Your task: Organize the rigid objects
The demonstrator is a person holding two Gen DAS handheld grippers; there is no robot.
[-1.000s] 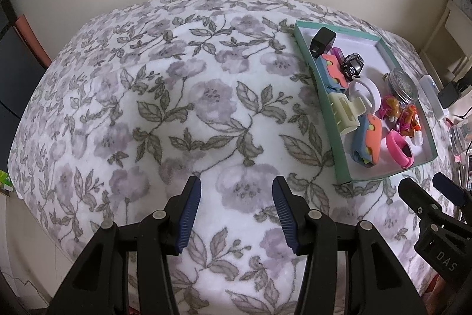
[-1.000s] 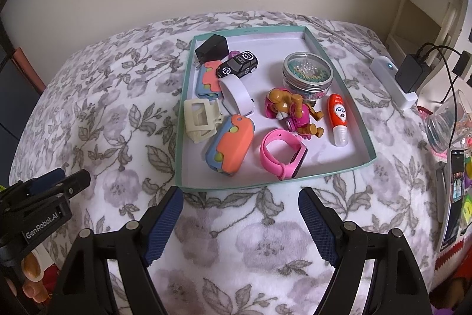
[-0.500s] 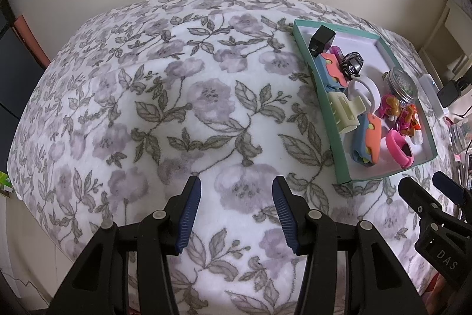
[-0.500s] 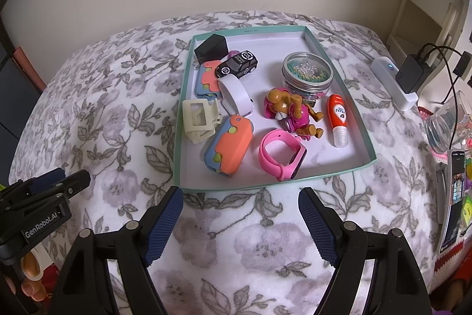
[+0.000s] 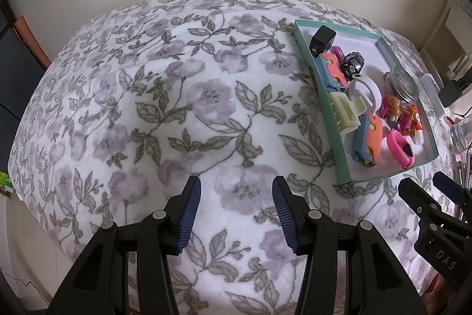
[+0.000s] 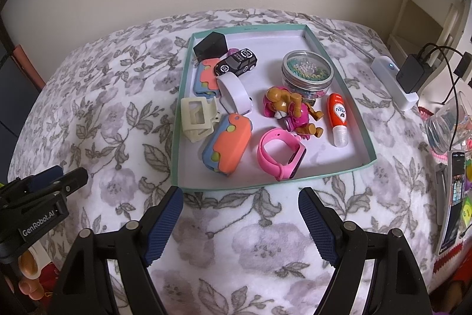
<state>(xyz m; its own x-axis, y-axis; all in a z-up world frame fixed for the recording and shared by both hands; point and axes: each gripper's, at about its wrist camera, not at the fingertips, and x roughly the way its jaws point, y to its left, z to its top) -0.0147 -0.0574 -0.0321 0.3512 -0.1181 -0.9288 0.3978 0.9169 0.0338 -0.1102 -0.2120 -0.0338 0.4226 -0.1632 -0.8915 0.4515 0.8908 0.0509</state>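
Observation:
A teal-rimmed tray point(image 6: 339, 67) point(image 5: 327, 108) on the floral blanket holds several small items: a pink watch point(image 6: 278, 157), an orange-and-blue case point(image 6: 227, 145), a cream frame point(image 6: 197, 114), a white band point(image 6: 236, 93), a black toy car point(image 6: 236, 65), a black cube point(image 6: 211, 46), a bead jar point(image 6: 306, 73), a toy figure point(image 6: 292, 108) and a red-capped tube point(image 6: 337, 118). My right gripper point(image 6: 240, 198) is open and empty just in front of the tray's near edge. My left gripper point(image 5: 236, 197) is open and empty over bare blanket, left of the tray.
The floral blanket point(image 5: 177, 96) covers the surface. Right of the tray lie a white power strip point(image 6: 395, 81) with a black charger point(image 6: 413, 73), a glass jar point(image 6: 448, 126) and a phone point(image 6: 454, 194). A wall stands behind.
Both grippers have drifted slightly; the tray sits a touch lower and closer in the right wrist view. Nothing was grasped or released.

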